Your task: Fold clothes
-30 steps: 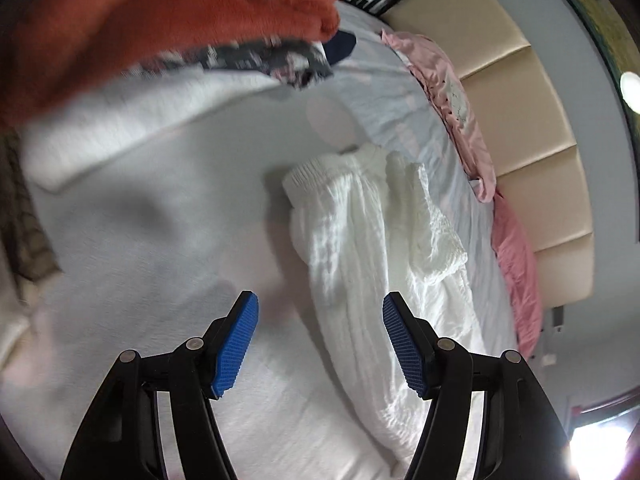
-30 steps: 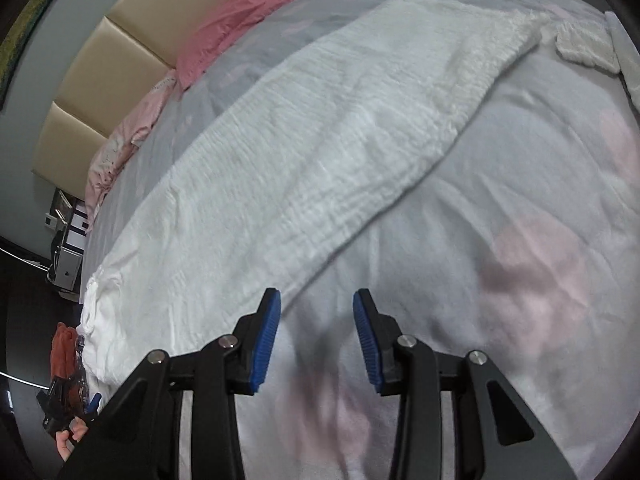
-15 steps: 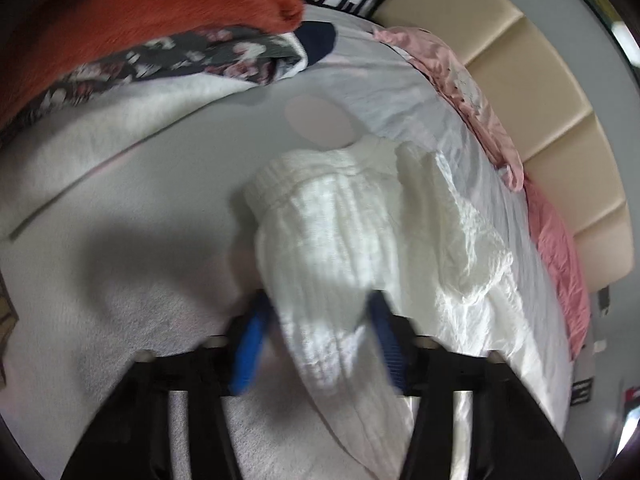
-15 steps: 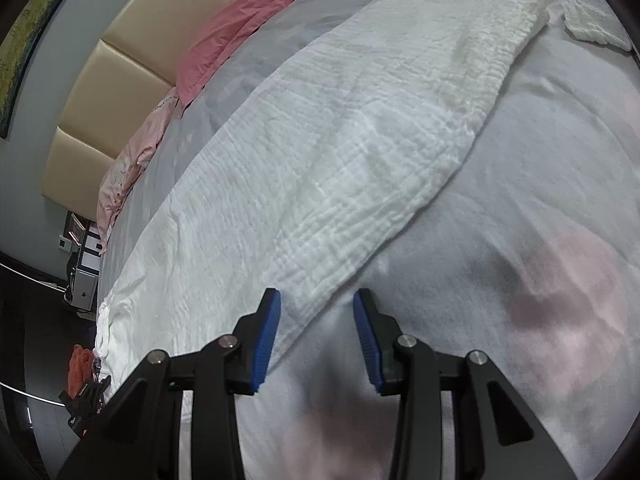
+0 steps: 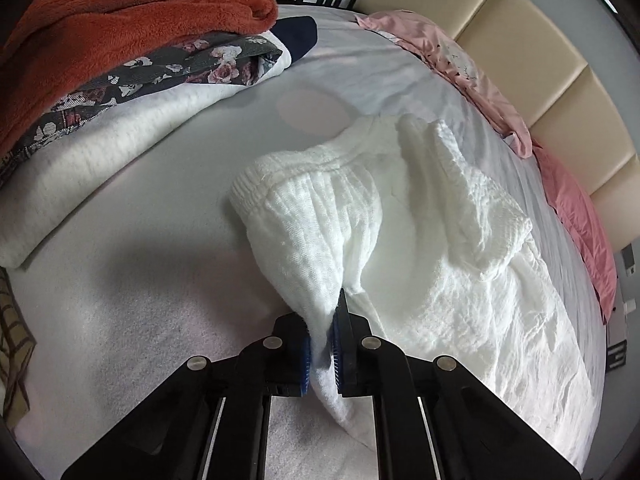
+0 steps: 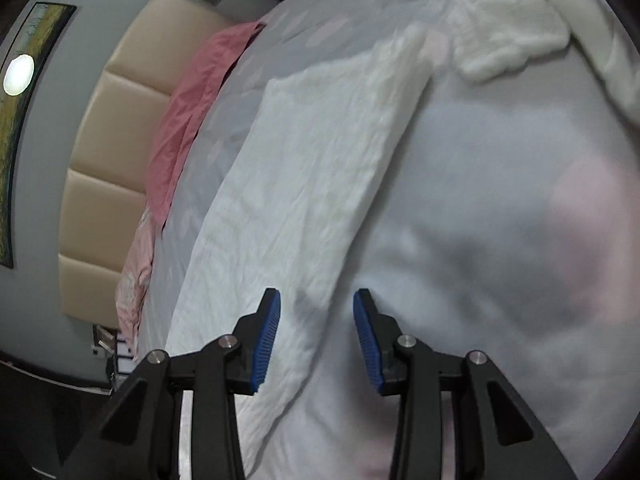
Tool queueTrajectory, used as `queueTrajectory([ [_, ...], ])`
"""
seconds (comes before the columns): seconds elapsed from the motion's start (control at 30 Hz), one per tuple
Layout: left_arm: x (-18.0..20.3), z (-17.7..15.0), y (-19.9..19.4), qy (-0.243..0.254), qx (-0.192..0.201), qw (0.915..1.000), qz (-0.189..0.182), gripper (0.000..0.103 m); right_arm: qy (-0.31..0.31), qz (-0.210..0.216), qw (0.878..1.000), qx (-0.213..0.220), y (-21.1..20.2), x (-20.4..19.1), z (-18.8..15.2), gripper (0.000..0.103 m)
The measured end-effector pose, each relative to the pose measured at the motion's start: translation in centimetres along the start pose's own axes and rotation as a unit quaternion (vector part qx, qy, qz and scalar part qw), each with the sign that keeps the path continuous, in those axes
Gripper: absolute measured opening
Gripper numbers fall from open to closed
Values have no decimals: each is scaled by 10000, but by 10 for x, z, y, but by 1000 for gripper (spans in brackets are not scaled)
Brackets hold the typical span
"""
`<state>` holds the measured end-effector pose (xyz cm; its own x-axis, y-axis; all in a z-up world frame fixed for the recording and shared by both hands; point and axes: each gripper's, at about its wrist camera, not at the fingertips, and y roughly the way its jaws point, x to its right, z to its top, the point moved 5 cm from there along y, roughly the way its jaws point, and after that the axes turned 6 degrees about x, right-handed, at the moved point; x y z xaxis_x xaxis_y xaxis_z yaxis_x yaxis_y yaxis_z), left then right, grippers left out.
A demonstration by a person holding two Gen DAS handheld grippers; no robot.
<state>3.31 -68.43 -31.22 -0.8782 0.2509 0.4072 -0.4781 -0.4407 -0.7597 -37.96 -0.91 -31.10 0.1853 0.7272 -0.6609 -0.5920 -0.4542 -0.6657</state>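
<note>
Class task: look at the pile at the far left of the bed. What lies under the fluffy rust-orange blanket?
Under the fluffy rust-orange blanket lies a dark floral-print garment, then a thick folded white cloth on the bed. How far these reach beneath the blanket is covered.

A beige padded headboard [image 5: 532, 64] is curving along the frame's upper right. A round glowing ceiling lamp [image 6: 18, 75] is shining upper left.
</note>
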Motion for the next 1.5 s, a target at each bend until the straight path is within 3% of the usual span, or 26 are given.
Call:
queueTrajectory([
  [0.2, -9, -1, 5, -213, -132, 9997, -34, 9, 772, 749, 9941, 115, 13, 37, 58, 37],
  [0.4, -3, 0, 9, -42, -94, 9999, 36, 9, 684, 472, 9965, 34, 39, 39, 101, 36],
  [0.5, -3, 0, 8, -87, -109, 9999, 10, 9, 446, 261, 9987, 41, 45, 42, 110, 27],
  [0.53, -3, 1, 7, -77, -113, 9999, 17, 9, 313, 183, 9993, 11, 46, 42, 111, 19],
  [0.73, 3, 1, 7, 126, -98, 9998, 152, 9, -591, -339, 9975, -160, 42, 22, 109, 8],
  [0.9, 10, 4, 2, 301, -137, 9990, 290, 9, -1225, -626, 9904, -111, 20, -28, 106, 7],
  [1.03, 9, 7, -1, 214, -312, 9988, 305, 14, -1770, -574, 9825, -1, -5, -94, 96, 7],
  [1.13, 5, 10, -13, 119, -375, 9987, 334, 35, -2153, -419, 9756, 35, -17, -157, 78, 7],
  [1.2, 4, 14, -24, 130, -316, 9990, 292, 41, -2446, -302, 9691, 62, -25, -199, 61, 7],
  [1.33, 5, 24, -43, 423, -247, 9987, 141, 41, -2922, -15, 9563, 76, -39, -280, 15, 7],
  [1.5, 5, 32, -56, 599, -321, 9971, -336, 41, -3474, 338, 9371, -47, -44, -371, -62, 7],
])
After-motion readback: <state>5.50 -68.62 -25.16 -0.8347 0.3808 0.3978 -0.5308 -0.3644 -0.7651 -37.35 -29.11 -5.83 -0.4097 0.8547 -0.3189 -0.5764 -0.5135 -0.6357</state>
